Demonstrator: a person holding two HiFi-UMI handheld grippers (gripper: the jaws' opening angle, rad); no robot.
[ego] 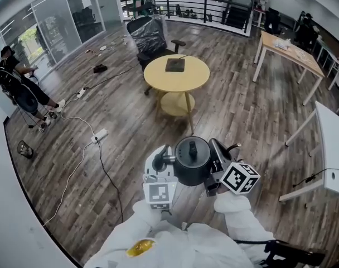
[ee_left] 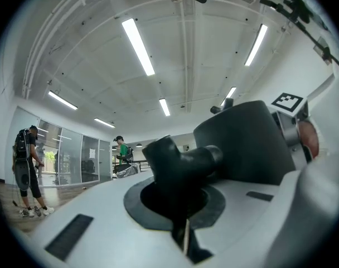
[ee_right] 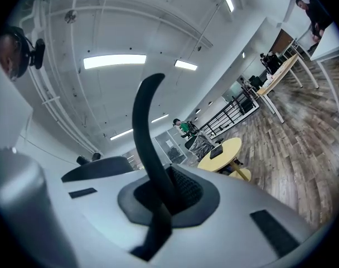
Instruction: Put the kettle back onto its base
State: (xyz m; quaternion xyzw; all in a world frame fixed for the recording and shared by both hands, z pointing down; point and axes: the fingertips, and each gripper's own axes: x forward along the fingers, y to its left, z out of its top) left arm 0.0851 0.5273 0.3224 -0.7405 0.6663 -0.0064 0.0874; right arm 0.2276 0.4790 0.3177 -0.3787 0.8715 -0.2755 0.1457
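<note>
Seeing, far left of the kettle [ego: 192, 165] and well beyond it, a person in dark clothes [ego: 13, 74] beside a glass wall, and nearer, a white power strip [ego: 100, 134] lying on the wooden floor [ego: 242, 105]. Holding the kettle in the air above that floor, lid knob [ego: 192, 148] pointing up. Clamping the left hand-held gripper [ego: 161, 161], just left of the kettle, on a stubby black projection [ee_left: 180, 161] at the kettle's side, jaws closed on it in the left gripper view. Looking past the kettle at a round yellow surface [ego: 158, 74] carrying a dark flat square item [ego: 175, 65], well apart from the kettle. Clamping the right hand-held gripper [ego: 217, 163], just right of the kettle, on a thin curved black strip [ee_right: 147, 127] at the kettle's other side, jaws closed round it in the right gripper view. Seeing, far right of the kettle, a long wooden desk [ego: 292, 52] and a white desk [ego: 334, 144].
</note>
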